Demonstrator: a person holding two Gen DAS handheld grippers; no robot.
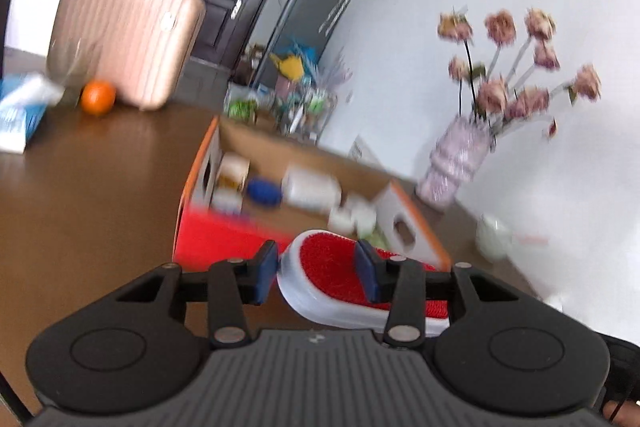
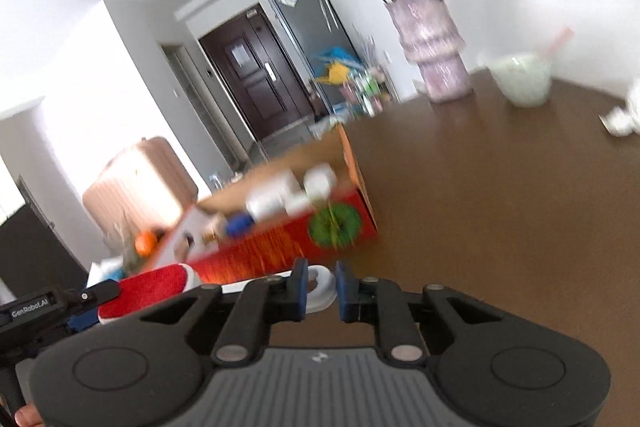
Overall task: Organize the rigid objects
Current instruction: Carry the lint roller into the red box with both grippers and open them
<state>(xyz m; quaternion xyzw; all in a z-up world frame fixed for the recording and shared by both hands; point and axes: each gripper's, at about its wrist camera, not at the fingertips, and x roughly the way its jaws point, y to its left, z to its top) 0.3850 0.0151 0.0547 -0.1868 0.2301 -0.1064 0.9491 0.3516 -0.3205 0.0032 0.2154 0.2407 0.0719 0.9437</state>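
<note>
My left gripper (image 1: 318, 273) is shut on a white lint brush with a red pad (image 1: 332, 267), held just in front of the red cardboard box (image 1: 224, 239). The box holds several white and blue items. In the right wrist view my right gripper (image 2: 322, 289) is shut on the white ring end of the brush handle (image 2: 322, 287). The red pad of the brush (image 2: 148, 287) and the left gripper's body show at the lower left. The red box (image 2: 280, 239) lies just beyond.
A brown table (image 2: 480, 207) bears a lilac vase of dried flowers (image 1: 452, 163), a pale green bowl (image 2: 520, 79), an orange (image 1: 98, 97), a blue-white box (image 1: 20, 115) and a pink suitcase (image 1: 124, 35). A dark door and a cluttered shelf stand behind.
</note>
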